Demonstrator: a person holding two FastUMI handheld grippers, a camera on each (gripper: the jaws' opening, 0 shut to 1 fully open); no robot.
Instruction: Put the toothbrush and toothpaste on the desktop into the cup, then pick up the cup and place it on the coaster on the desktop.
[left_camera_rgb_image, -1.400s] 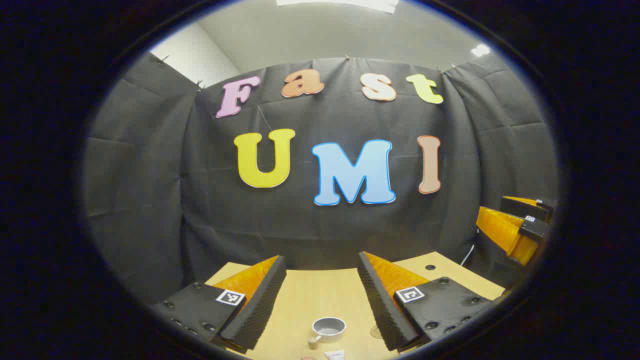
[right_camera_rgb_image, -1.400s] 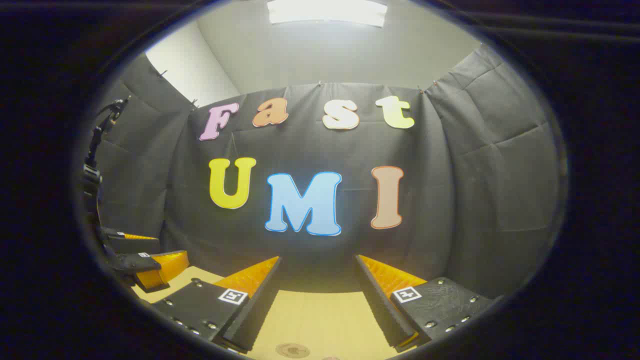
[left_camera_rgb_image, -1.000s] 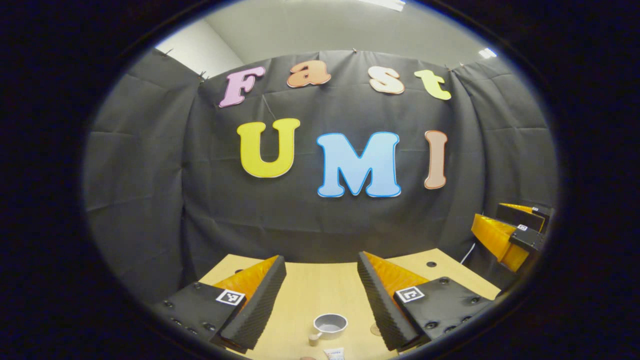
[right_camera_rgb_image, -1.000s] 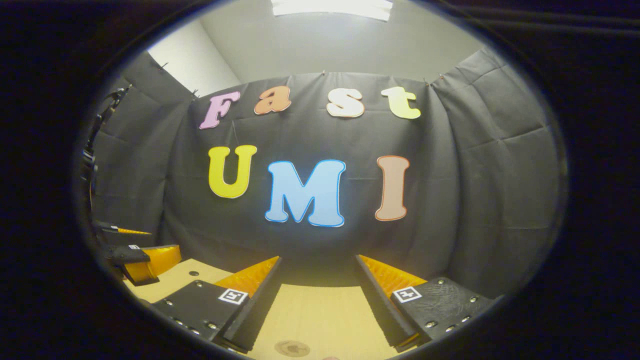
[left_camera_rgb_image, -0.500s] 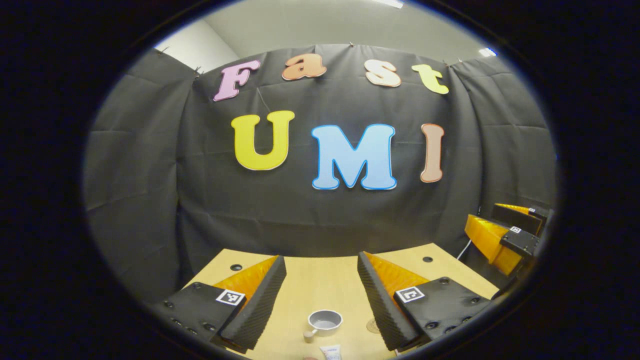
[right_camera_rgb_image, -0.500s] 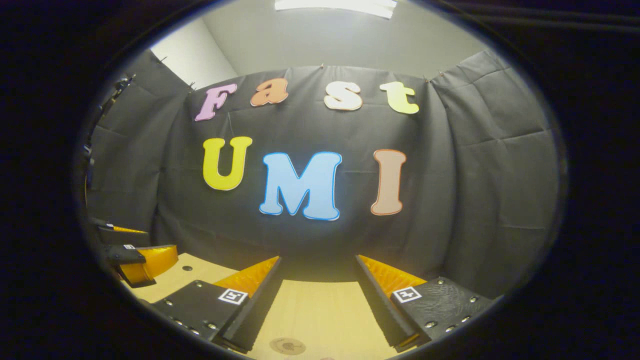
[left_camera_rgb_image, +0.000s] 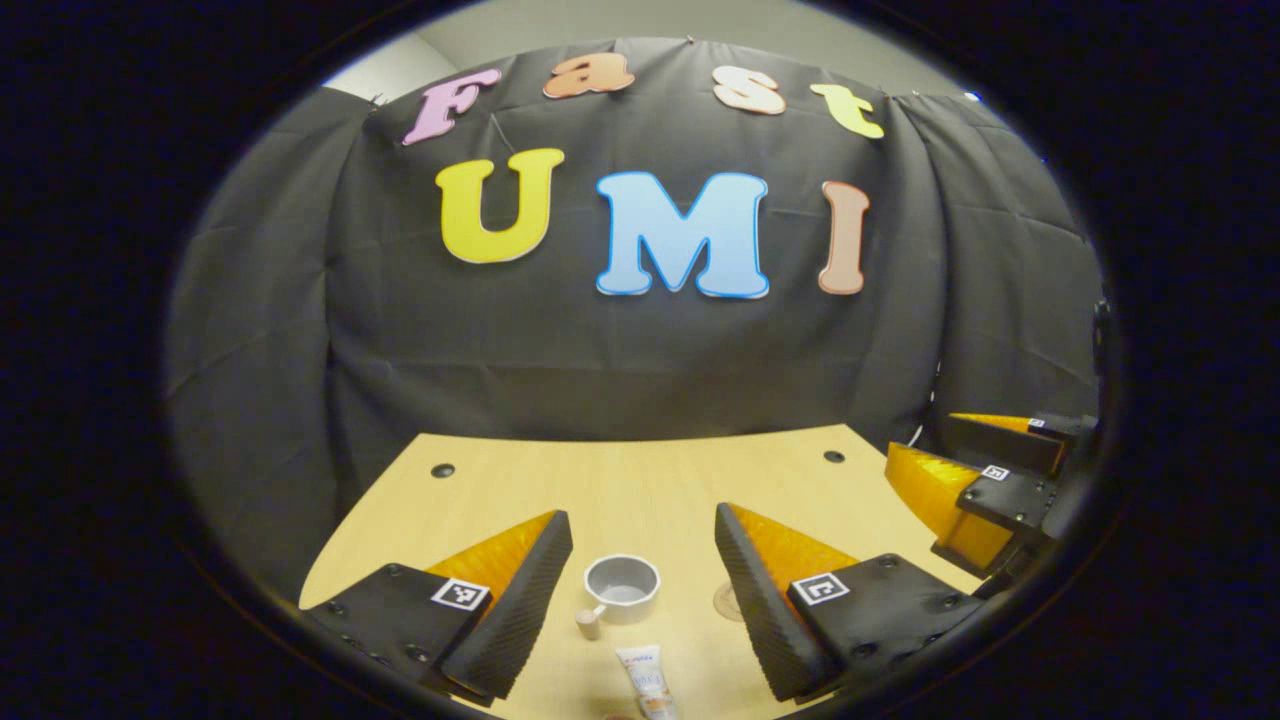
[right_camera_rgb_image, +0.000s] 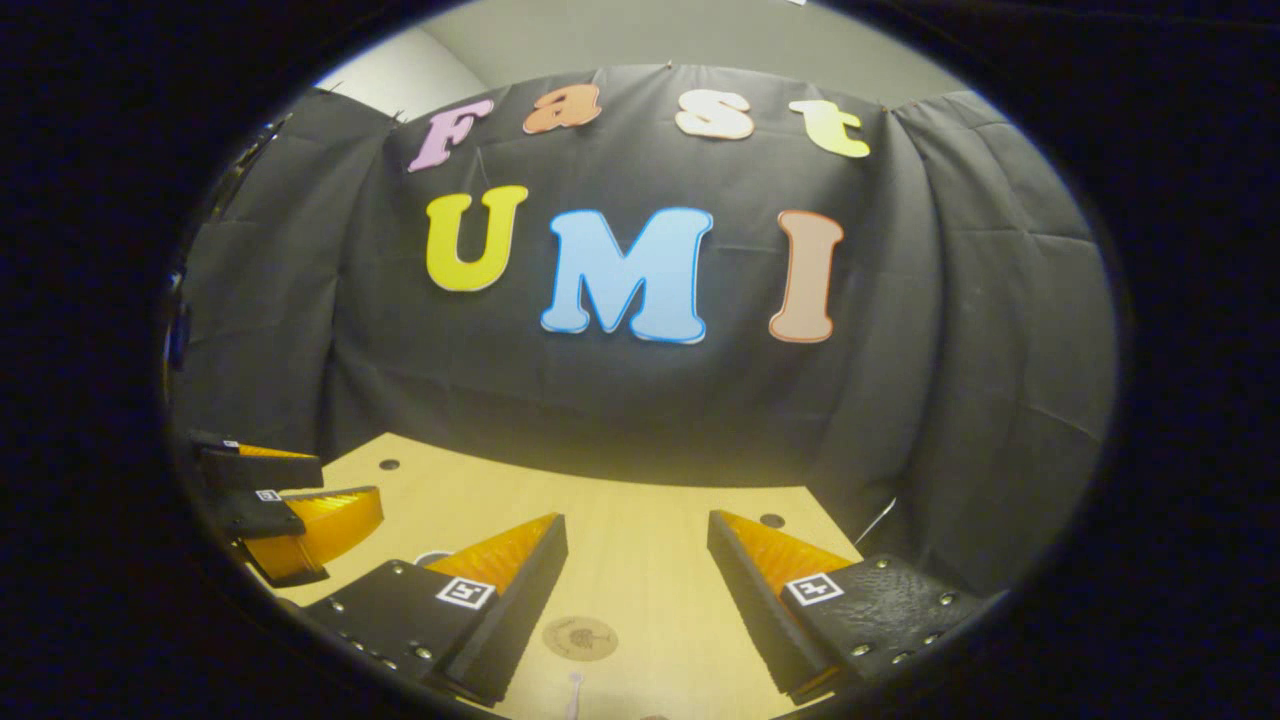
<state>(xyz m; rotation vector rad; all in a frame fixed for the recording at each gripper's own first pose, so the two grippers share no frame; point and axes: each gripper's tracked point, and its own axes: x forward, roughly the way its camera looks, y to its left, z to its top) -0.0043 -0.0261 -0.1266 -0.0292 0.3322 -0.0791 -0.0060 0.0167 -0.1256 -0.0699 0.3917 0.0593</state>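
Note:
A grey cup (left_camera_rgb_image: 622, 588) with a short handle stands upright on the wooden desktop (left_camera_rgb_image: 640, 480), just beyond and between the tips of my left gripper (left_camera_rgb_image: 640, 520), which is open and empty. A white toothpaste tube (left_camera_rgb_image: 648, 685) lies nearer, below the cup. The round brown coaster (left_camera_rgb_image: 727, 600) peeks out beside the right finger. In the right gripper view the coaster (right_camera_rgb_image: 580, 637) lies flat between the fingers of my right gripper (right_camera_rgb_image: 637, 522), open and empty above the desk. A thin white toothbrush end (right_camera_rgb_image: 574, 693) shows at the bottom edge.
The right gripper (left_camera_rgb_image: 985, 490) hovers at the desk's right edge, and the left gripper (right_camera_rgb_image: 290, 505) at the left. Two small cable holes (left_camera_rgb_image: 442, 470) (left_camera_rgb_image: 833, 456) sit near the desk's far edge. Black cloth walls the booth behind.
Both grippers have tipped downward, so much more of the desktop shows. The cup, toothpaste and coaster have risen into fuller view. Both grippers stay open.

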